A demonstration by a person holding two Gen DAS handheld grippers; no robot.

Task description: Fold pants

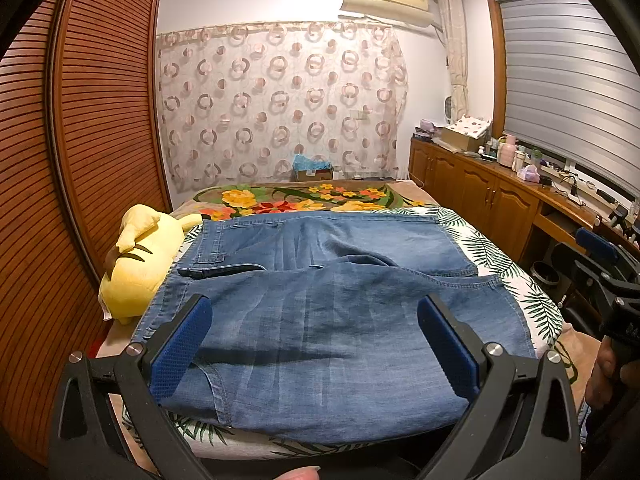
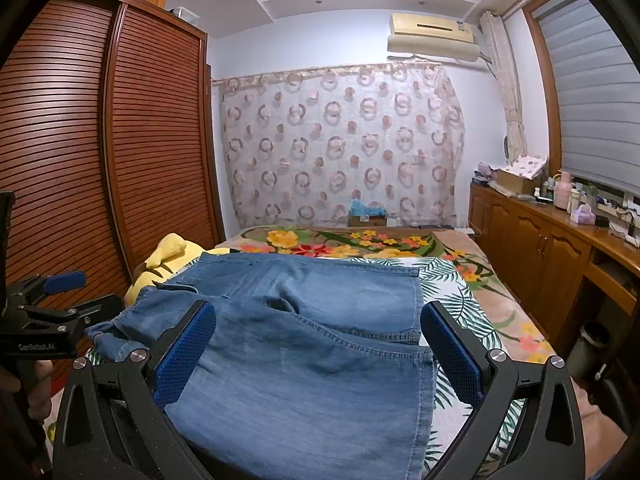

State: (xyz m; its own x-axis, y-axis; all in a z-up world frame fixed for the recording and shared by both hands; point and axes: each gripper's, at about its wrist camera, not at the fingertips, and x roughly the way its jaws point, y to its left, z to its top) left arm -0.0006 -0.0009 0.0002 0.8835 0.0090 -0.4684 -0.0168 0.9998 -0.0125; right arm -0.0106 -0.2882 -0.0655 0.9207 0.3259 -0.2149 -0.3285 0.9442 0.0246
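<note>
Blue denim pants (image 1: 320, 300) lie spread on the bed, waist toward the left, legs side by side, the near leg slightly rumpled over the far one. They also show in the right wrist view (image 2: 304, 344). My left gripper (image 1: 316, 312) is open, hovering just above the near leg, its blue pads (image 1: 180, 352) wide apart. My right gripper (image 2: 318, 320) is open too, above the near leg toward the hems, pads (image 2: 452, 352) wide apart. Each gripper is seen at the edge of the other's view: the right one (image 1: 600, 264), the left one (image 2: 52, 300).
A yellow plush toy (image 1: 136, 264) lies at the bed's left beside the waistband. A louvred wooden wardrobe (image 1: 80, 120) stands on the left. A wooden cabinet counter (image 1: 500, 184) with bottles runs along the right. A floral blanket (image 1: 304, 196) covers the far bed.
</note>
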